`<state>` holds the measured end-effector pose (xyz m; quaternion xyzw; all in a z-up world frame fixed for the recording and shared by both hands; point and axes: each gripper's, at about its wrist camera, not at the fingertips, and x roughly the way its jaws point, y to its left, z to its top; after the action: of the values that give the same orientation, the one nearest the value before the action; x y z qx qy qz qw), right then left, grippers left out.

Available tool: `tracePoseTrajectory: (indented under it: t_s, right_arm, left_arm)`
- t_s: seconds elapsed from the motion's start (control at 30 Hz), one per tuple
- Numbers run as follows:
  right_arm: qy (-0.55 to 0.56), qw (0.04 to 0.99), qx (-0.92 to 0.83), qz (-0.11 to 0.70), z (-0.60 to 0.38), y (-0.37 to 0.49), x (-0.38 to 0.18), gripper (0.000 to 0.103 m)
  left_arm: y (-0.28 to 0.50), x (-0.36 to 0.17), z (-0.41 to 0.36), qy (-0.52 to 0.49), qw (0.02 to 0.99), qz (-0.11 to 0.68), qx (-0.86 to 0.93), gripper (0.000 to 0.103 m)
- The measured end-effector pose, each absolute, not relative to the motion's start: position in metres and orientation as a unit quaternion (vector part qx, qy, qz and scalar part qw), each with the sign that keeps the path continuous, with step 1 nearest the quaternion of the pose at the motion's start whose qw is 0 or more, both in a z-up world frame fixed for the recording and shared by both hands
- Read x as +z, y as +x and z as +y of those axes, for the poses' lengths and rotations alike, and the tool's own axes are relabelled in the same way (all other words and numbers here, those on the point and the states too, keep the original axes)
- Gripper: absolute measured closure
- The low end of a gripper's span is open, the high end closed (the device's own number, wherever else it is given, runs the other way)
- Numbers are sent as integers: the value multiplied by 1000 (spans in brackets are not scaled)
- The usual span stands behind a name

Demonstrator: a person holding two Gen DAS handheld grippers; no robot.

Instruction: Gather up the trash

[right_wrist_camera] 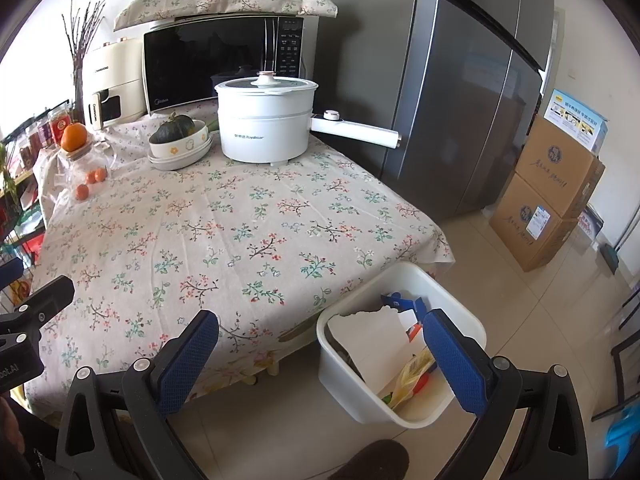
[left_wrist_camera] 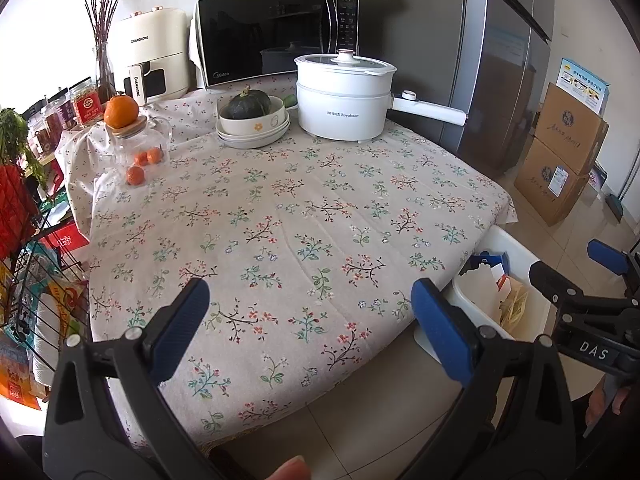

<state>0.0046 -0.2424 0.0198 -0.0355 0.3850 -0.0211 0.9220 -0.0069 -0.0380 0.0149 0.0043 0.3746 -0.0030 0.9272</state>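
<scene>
Floral table (right_wrist_camera: 240,216), one white bin (right_wrist_camera: 472,324), two tongs (left_wrist_camera: 310,308) (right_wrist_camera: 320,346) agape

Bin (right_wrist_camera: 400,360) of paper scraps (right_wrist_camera: 376,344) on floor, right of table (right_wrist_camera: 240,232).

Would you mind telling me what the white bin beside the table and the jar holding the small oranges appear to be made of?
The white bin looks like matte moulded plastic: smooth, rounded rim, uniform colour. The jar looks like clear glass, since the small oranges show through it, and its lid appears to be pale wood or bamboo.
</scene>
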Motion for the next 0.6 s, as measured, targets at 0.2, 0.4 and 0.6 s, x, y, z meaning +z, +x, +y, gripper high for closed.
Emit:
tracePoseTrajectory:
  t_s: [0.2, 0.4, 0.6]
  right_arm:
    - [-36, 922, -21, 385, -243, 5, 20, 0]
    - [-36, 922, -22, 384, -243, 5, 20, 0]
    - [-35, 923, -24, 383, -245, 5, 20, 0]
  left_arm:
    - [-7, 15, -38, 4, 927, 375, -3, 2]
    - [-8, 16, -38, 2, 928, 373, -1, 2]
    - [-8, 17, -37, 0, 928, 372, 0, 2]
